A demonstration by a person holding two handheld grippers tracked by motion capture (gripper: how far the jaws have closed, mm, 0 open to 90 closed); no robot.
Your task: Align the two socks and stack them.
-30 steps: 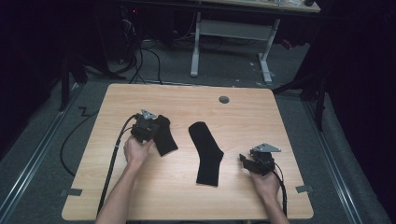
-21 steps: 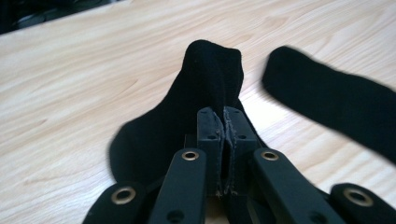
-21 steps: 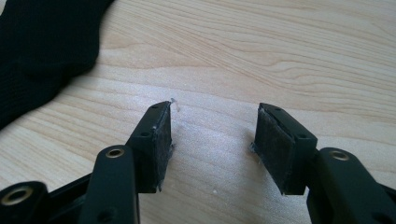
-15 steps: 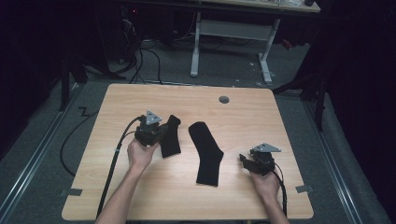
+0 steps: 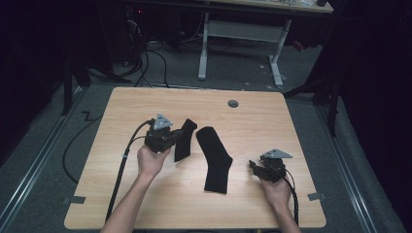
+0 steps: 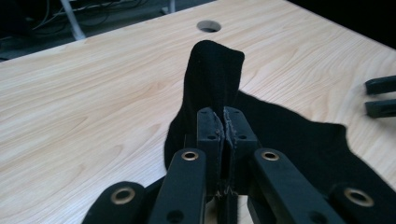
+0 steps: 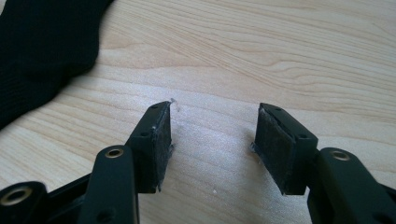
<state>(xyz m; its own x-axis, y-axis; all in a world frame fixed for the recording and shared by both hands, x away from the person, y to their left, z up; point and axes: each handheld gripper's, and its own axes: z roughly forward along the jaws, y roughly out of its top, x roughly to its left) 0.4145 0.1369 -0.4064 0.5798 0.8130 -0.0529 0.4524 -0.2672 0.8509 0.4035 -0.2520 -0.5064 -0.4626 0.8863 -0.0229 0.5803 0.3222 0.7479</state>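
Black sock [image 5: 184,141] pinched in left gripper [image 5: 170,139] | long axis running away, parallel to second sock [image 5: 215,158] just right | right gripper [image 5: 256,167] wide, empty, near second sock's lower end

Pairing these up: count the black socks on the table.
2. One sock hangs pinched in the left claw; the other sock lies flat mid-table, beside it. None seems hidden.

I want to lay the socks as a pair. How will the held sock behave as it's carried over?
Probably floppy: the sock drapes from the shut left gripper, pinched at one edge. It looks light, thin knit, so it should lift easily. It may drag and bunch on the table, or catch the other sock.
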